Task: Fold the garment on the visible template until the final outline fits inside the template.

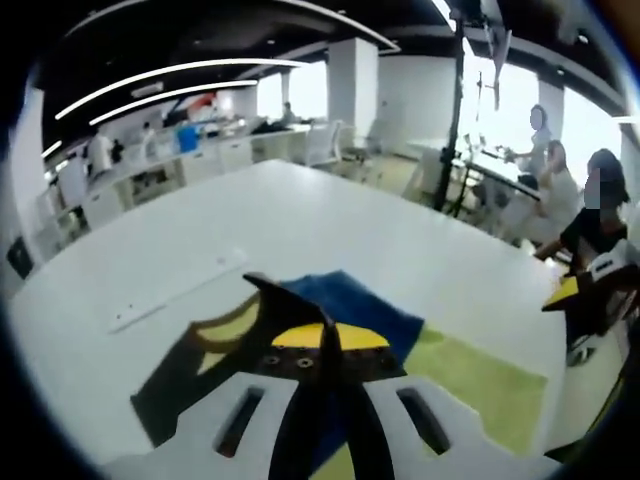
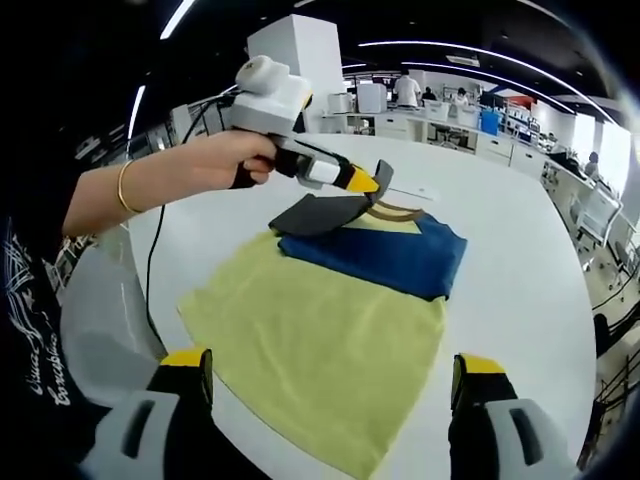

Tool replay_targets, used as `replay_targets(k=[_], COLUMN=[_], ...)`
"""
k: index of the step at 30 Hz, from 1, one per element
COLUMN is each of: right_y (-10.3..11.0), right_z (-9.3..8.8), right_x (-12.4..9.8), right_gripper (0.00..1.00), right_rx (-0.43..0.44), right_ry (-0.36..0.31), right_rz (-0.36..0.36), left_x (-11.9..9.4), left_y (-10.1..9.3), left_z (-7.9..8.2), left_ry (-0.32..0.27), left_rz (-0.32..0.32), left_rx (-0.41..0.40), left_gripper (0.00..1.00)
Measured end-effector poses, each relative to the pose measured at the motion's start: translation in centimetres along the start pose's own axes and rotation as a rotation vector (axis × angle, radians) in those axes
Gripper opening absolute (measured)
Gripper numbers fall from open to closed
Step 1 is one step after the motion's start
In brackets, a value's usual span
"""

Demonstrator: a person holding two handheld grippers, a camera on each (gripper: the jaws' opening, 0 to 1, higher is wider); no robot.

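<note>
White table point(image 2: 520, 260), round-edged, with a yellow-green template point(image 2: 310, 350) spread flat on it. The garment point(image 2: 385, 255) — blue with a yellow part and dark trim — lies at the template's far end, partly over its edge and partly on bare table.

Left gripper point(image 2: 370, 180) seen in the right gripper view: held in a person's hand point(image 2: 225, 160) with a bracelet at the wrist, yellow-tipped jaws pinched together on a dark flap of the garment, lifting that flap off the blue part. In the left gripper view point(image 1: 325, 335) the same jaws meet at the tips with the dark cloth rising to a point between them; blue cloth and the template lie just past them.

Right gripper point(image 2: 335, 385) — jaws set wide apart at the bottom of its view, nothing between them, hovering over the near edge of the template, well apart from the garment.

A white strip point(image 1: 175, 290) lies on the table beside the garment. Other people sit at a desk point(image 1: 490, 165) off to the side; more desks line the back of the room.
</note>
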State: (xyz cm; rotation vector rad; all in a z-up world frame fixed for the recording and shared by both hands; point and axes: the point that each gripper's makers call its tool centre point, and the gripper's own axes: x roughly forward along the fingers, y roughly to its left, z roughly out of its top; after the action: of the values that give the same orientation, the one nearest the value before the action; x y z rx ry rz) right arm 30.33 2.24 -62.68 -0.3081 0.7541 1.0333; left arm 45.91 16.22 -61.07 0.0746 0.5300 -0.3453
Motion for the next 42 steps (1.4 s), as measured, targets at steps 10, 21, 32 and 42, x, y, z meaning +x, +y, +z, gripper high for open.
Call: replay_targets(k=[10, 21, 32, 42], right_y=[-0.1, -0.3, -0.5, -0.6], right_z=[-0.6, -1.4, -2.1, -2.7], right_x=[0.2, 0.3, 0.5, 0.6], right_gripper=[0.99, 0.99, 0.99, 0.99], right_rx=[0.018, 0.036, 0.045, 0.053], right_ry=[0.007, 0.018, 0.034, 0.044], right_rz=[-0.002, -0.003, -0.004, -0.004], left_x=[1.3, 3.0, 4.1, 5.2], left_y=[-3.1, -5.4, -6.7, -7.1], left_z=[-1.7, -4.3, -6.7, -8.0], left_ry=[0.026, 0.061, 0.087, 0.11], left_rz=[-0.064, -0.122, -0.162, -0.172], left_rx=[0.016, 0.072, 0.089, 0.096], left_gripper=[0.0, 0.0, 0.0, 0.0])
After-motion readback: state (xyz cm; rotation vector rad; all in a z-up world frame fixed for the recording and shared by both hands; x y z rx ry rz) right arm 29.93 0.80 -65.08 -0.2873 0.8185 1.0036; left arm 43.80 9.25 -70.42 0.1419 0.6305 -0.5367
